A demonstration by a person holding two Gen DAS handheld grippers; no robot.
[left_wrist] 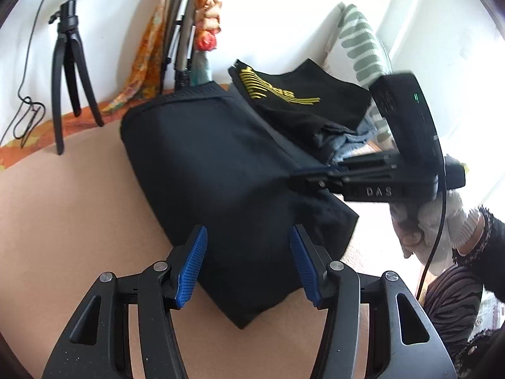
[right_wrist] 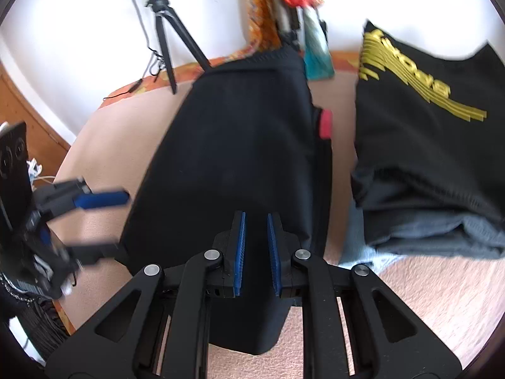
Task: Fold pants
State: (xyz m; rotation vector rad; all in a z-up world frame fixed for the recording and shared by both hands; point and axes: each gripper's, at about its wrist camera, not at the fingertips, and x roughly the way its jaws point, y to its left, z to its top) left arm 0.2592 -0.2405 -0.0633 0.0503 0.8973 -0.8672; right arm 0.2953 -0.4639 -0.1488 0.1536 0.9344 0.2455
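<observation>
Black pants point(right_wrist: 233, 158) lying folded on the bed, long axis running away from both grippers. Right gripper point(right_wrist: 255, 221) hovering over near end, jaws barely apart, holding nothing. Left gripper point(left_wrist: 249, 237) half open, empty, straddling same end.

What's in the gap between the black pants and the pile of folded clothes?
In the right wrist view, between the black pants and the clothes pile lies bare pinkish surface, plus a red tag at the pants' edge.
</observation>
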